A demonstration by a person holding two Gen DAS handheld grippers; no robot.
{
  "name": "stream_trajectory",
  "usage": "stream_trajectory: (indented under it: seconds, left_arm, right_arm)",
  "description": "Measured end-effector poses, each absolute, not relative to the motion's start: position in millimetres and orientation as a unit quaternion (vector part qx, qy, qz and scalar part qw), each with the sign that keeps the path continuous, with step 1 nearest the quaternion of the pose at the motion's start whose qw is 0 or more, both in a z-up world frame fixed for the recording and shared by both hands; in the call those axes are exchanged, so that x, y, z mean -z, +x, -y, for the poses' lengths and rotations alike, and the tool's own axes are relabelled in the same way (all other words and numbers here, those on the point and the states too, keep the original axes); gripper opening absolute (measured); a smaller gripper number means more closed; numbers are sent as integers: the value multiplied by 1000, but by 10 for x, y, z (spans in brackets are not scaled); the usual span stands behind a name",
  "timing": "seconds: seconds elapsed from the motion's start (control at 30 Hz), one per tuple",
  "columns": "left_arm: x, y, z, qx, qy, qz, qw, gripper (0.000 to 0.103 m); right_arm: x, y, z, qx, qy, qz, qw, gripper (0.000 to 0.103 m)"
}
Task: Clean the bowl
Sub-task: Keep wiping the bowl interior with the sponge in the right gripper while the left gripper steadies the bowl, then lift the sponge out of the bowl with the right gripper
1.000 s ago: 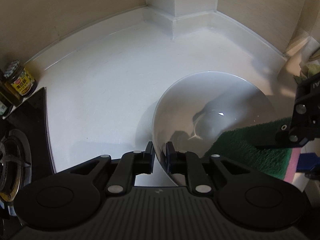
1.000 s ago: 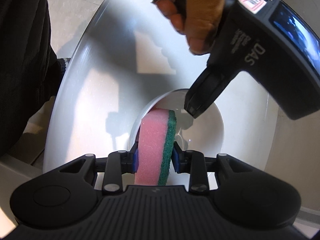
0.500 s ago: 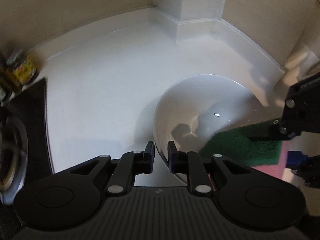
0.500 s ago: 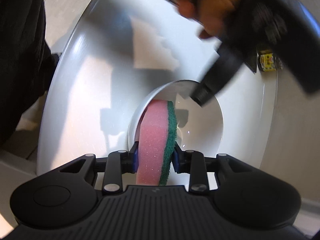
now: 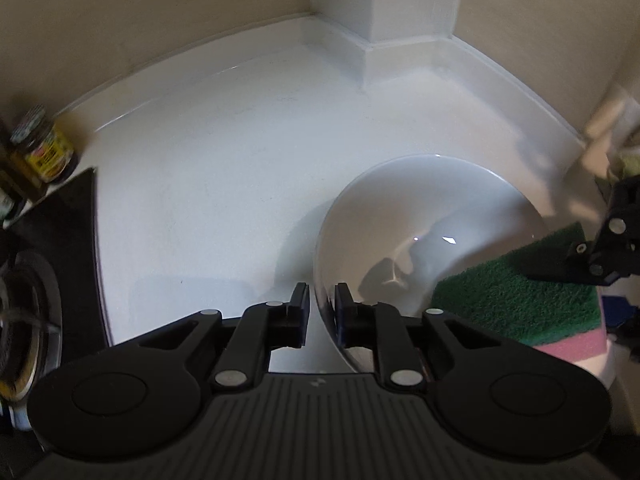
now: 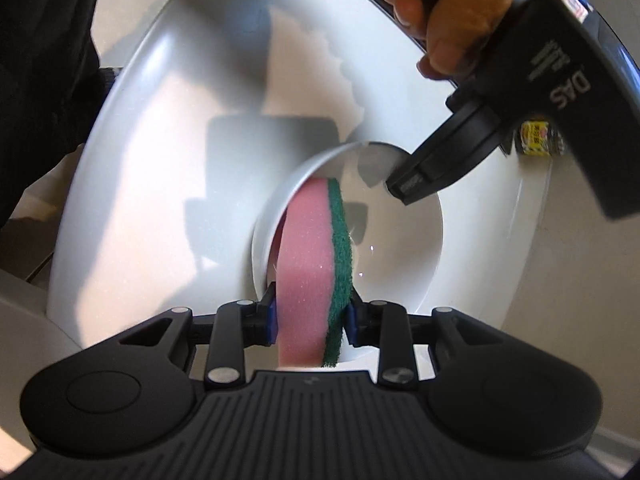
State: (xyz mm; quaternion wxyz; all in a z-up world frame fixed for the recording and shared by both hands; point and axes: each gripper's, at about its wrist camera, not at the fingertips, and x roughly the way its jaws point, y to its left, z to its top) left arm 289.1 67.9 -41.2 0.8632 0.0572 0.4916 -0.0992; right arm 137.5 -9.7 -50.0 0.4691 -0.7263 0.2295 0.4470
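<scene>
1. The white bowl (image 5: 432, 240) sits on the pale counter (image 5: 224, 184), near the corner of the wall. The left gripper (image 5: 320, 312) straddles its near rim, one finger outside and one inside.
2. Its jaws have just been closing a little, with the rim between them, yet a gap shows on either side of the rim, so they do not look clamped.
3. The right gripper (image 6: 310, 318) is clamped on a pink and green sponge (image 6: 316, 264), whose far end reaches down inside the bowl.
4. Risk: with the rim loosely held, a firm scrub may slide or tip the bowl across the smooth counter.
5. Risk: the soft sponge may bend or twist in the jaws under pressure.
6. A jar (image 5: 44, 152) and a stove burner (image 5: 24, 312) stand at the left, well apart.
</scene>
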Motion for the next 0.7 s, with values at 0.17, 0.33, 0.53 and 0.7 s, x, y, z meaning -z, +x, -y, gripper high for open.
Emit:
stream_trajectory:
  seconds: [0.17, 0.33, 0.53, 0.7]
  left_arm:
    - [395, 2631, -651, 76, 47, -487, 869, 19]
    - [385, 2596, -610, 67, 54, -485, 870, 19]
    - [395, 2644, -598, 68, 54, -485, 870, 20]
    - [410, 2687, -597, 72, 58, -487, 869, 22]
  right_arm:
    - [340, 1578, 98, -449, -727, -227, 467, 27]
    - [281, 1577, 153, -451, -730, -224, 463, 27]
    - [402, 1624, 231, -449, -730, -223, 465, 27]
    - [222, 1552, 248, -456, -723, -227, 466, 27]
